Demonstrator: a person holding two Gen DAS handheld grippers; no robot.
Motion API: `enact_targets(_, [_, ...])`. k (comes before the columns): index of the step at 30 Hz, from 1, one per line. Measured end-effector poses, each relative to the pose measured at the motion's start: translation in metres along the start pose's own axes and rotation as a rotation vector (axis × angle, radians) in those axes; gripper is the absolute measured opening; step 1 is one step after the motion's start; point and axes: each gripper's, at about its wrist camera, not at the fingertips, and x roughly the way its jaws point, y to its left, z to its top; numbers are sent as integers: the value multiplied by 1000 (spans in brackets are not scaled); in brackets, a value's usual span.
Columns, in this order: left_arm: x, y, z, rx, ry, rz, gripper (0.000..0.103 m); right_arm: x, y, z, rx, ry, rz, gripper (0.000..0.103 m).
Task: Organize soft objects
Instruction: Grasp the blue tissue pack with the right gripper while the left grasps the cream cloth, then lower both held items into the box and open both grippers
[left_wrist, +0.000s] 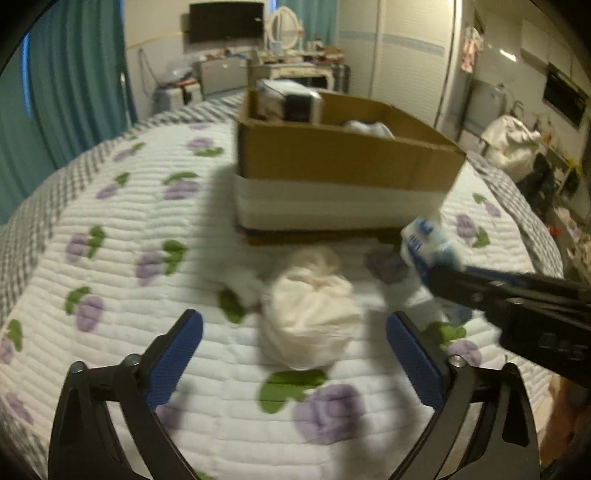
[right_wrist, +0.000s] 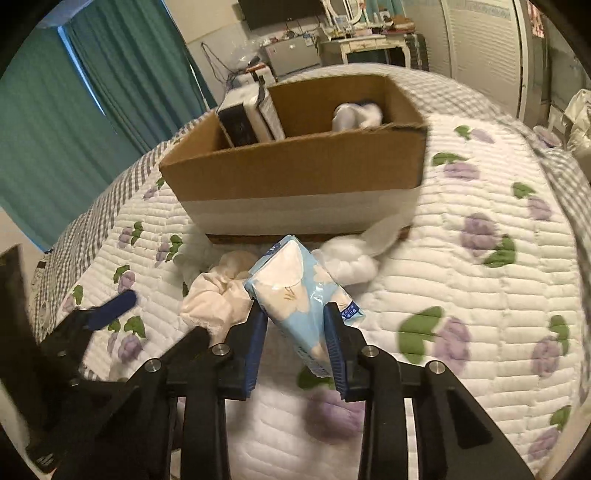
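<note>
A cardboard box with a white band round its lower part stands on the bed, ahead of both grippers; a small dark-and-white carton stands upright in its far left corner and a pale soft item lies against its right inner wall, mostly hidden by the rim. The right gripper is pinching a light blue tissue pack, its blue pads pressed on the pack's two long sides, and the pack juts forward and up beyond the fingertips. Just past the pack's tip and to its right lies a white fluffy bundle, whose tail reaches the foot of the box. To the left of the right gripper's fingers sits a cream crumpled cloth, touching or nearly touching the left pad; I cannot tell which. The left gripper is spread wide with nothing between its pads, and the cream cloth lies just ahead of it, centred on the gap between the fingertips. A small white soft piece lies just beside the cloth on its left, too blurred to name. The right gripper enters the left wrist view from the right, carrying the tissue pack near the box's front corner, and it blocks the quilt behind it. Both views are blurred at the edges
</note>
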Motion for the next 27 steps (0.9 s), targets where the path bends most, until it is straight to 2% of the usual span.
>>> enact_targets(2, [10, -5, 0, 7, 23, 1, 89, -7, -8, -1, 6, -6, 6, 31])
enact_targets(5, [32, -8, -1, 11, 73, 15, 72, -10, -14, -4, -14, -6, -19, 31])
enact_targets(6, [37, -7, -1, 8, 87, 18, 61, -11, -16, -5, -21, -8, -31, 31])
enact_targets(7, [43, -6, -2, -1, 103, 17, 55, -11, -18, -6, -24, -8, -38, 31])
enact_targets(8, [46, -4, -3, -14, 109, 13, 54, -12, -23, -7, -19, -6, -34, 31])
enact_targets(9, [46, -4, -4, -21, 105, 6, 52, -12, -25, -8, -16, -5, -31, 31])
enact_targets(10, [43, -3, -4, -21, 98, -2, 44, -11, -27, -8, -13, -2, -32, 31])
enact_targets(14, [33, -4, -4, -14, 80, -5, 23, -12, -29, -11, -9, 0, -37, 31])
enact_targets(19, [12, -2, 0, -31, 46, -38, 18, -25, -21, -11, -23, -19, -35, 31])
enact_targets(27, [-45, -3, 15, -26, -57, -51, 18, -69, -2, -7, -47, -85, -30, 31])
